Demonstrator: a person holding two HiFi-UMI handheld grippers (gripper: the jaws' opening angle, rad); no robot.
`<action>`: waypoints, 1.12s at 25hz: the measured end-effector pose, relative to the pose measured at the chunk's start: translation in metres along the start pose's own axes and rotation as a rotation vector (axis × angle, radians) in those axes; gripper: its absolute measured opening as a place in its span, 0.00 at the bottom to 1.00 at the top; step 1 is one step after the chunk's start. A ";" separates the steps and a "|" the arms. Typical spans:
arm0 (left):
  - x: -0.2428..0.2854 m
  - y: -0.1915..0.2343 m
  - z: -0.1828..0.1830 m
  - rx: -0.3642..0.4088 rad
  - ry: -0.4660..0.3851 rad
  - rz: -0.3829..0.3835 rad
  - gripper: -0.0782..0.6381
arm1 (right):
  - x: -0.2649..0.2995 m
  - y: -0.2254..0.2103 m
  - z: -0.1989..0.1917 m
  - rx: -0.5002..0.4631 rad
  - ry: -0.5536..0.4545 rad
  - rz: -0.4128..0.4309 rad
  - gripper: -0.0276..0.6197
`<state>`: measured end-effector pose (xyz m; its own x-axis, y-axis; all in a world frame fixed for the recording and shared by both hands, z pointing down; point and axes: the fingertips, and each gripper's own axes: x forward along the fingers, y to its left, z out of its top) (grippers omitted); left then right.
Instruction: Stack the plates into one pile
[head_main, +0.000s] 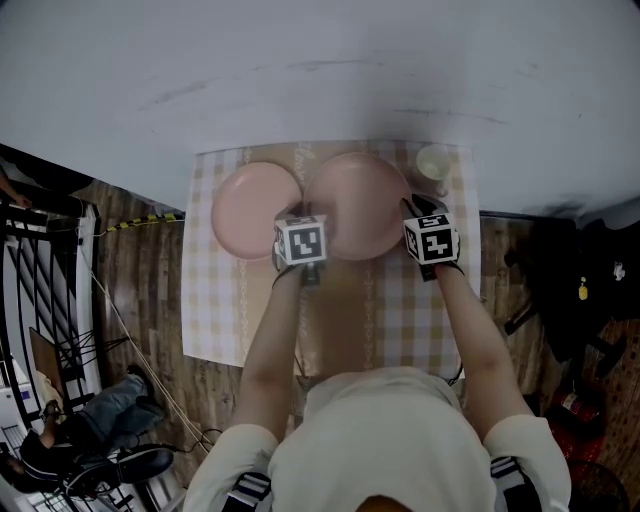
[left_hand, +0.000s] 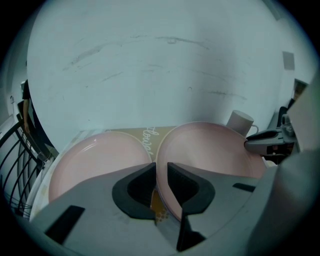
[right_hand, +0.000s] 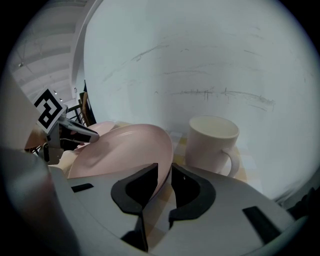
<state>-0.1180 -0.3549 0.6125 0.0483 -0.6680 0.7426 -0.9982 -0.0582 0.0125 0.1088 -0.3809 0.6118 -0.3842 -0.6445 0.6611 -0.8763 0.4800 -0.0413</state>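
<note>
The person wore a pale, short-sleeved top (head_main: 385, 430), with black-and-white striped bands (head_main: 250, 490) at about 7 and 5 o'clock of the head view. The left hand-held gripper (head_main: 301, 212) and the right hand-held gripper (head_main: 416, 205) looked alike. Each had a smooth light-grey shell, two black cupped pads (left_hand: 134, 189) lining the jaws, dark rectangular slots in the shell, and a white cube (head_main: 301, 241) printed with black square markers.

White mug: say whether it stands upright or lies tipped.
Upright: the mug has its open rim facing up and its handle out to the side.
</note>
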 end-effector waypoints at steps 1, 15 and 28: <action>-0.001 0.000 0.000 0.000 0.001 0.000 0.18 | 0.000 0.000 0.000 -0.001 -0.001 0.001 0.14; -0.019 -0.007 0.002 -0.043 -0.048 -0.020 0.18 | -0.019 0.004 0.002 0.019 -0.035 0.004 0.14; -0.070 -0.028 -0.015 -0.103 -0.119 -0.070 0.16 | -0.067 0.030 0.009 0.049 -0.133 0.017 0.13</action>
<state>-0.0943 -0.2949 0.5700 0.1159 -0.7486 0.6528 -0.9902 -0.0355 0.1350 0.1057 -0.3285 0.5594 -0.4316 -0.7113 0.5548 -0.8812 0.4640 -0.0908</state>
